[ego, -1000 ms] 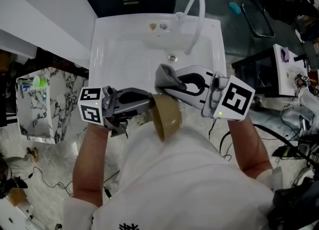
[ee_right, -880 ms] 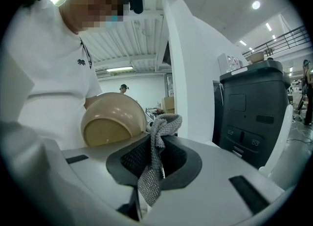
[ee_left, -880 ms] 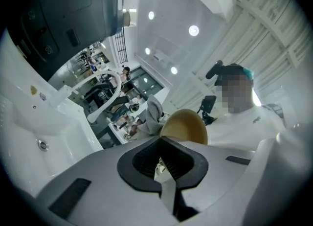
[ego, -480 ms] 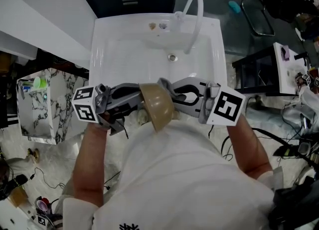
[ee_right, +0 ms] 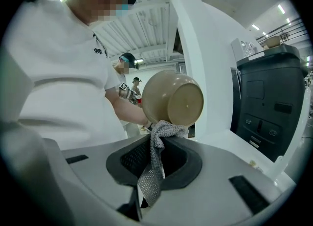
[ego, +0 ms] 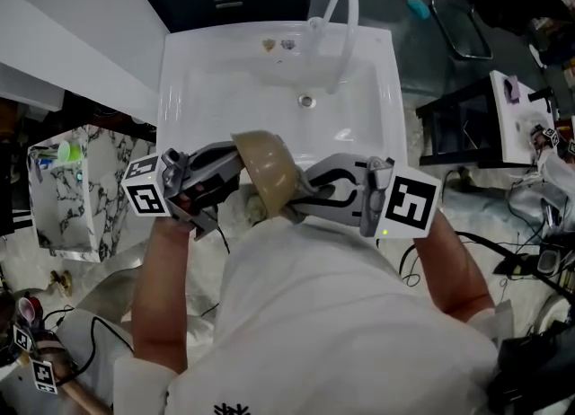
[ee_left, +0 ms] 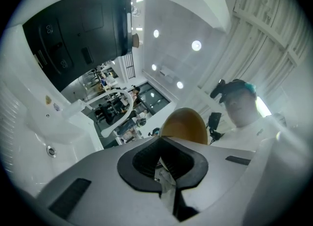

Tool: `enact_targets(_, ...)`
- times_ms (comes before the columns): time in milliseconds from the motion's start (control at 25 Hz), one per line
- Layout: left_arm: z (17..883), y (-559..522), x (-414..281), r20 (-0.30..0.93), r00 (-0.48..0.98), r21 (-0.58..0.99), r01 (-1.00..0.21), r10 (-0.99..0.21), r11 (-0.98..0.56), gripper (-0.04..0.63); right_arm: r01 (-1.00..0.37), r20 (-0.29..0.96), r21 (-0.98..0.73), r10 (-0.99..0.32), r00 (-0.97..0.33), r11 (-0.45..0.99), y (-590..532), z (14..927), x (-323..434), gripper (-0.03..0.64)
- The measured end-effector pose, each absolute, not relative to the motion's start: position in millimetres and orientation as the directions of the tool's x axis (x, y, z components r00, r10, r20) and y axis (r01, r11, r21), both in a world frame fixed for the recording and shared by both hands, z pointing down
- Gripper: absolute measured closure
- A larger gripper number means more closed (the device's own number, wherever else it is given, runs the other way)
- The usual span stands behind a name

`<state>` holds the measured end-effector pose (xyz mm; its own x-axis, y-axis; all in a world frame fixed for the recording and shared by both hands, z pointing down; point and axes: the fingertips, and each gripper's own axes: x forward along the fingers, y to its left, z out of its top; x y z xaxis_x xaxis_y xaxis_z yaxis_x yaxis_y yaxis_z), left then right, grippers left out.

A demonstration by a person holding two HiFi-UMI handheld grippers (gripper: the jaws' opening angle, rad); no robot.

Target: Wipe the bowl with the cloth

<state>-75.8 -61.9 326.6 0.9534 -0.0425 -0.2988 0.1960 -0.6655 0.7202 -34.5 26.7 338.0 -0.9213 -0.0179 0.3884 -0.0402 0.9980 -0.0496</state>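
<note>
Wiping stage: the left gripper [ego: 232, 163], pinched shut on its rim, holds the tan round bowl [ego: 265, 171] (tipped sideways) over the front edge of the white sink [ego: 193, 81]. The right gripper [ego: 304, 193], clamped on the grey knitted cloth [ee_right: 164, 131], seems to touch the bowl's outside; next, rub around it.

one bowl [ego: 265, 169], one cloth [ee_right: 154, 164], one sink [ego: 180, 90].
</note>
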Motion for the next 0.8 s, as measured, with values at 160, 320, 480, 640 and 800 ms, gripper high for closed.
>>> enact_targets(160,333.7,-65.0,-76.6,-0.282,0.958,0.732,0.176,-0.057,-0.659,0.580,-0.018,0.383,-0.056,0.005,-0.924,0.998,34.8,330.6,-32.3,0.571)
enact_targets(320,340.5,-64.6,-76.9,-0.268,0.962,0.742,0.166,-0.061,-0.650,0.580,-0.020,0.385,-0.045,-0.001,-0.923,0.999,35.4,324.5,-24.4,0.571)
enact_targets(480,345.9,-61.3,-76.9,-0.265,0.963,0.750,0.169,-0.057,-0.640,0.580,-0.046,0.288,-0.038,-0.034,-0.957,0.998,30.8,303.3,-23.8,0.571)
enact_targets(640,349.9,-57.9,-73.6,-0.267,0.963,0.756,0.180,-0.046,-0.630,0.580,-0.068,0.197,-0.020,-0.063,-0.978,0.997,23.0,283.5,-23.9,0.571)
enact_targets(800,351.5,-51.7,-70.4,-0.273,0.961,0.755,0.197,-0.028,-0.625,0.580,-0.091,0.163,-0.009,-0.088,-0.983,0.996,14.6,275.2,-18.0,0.571)
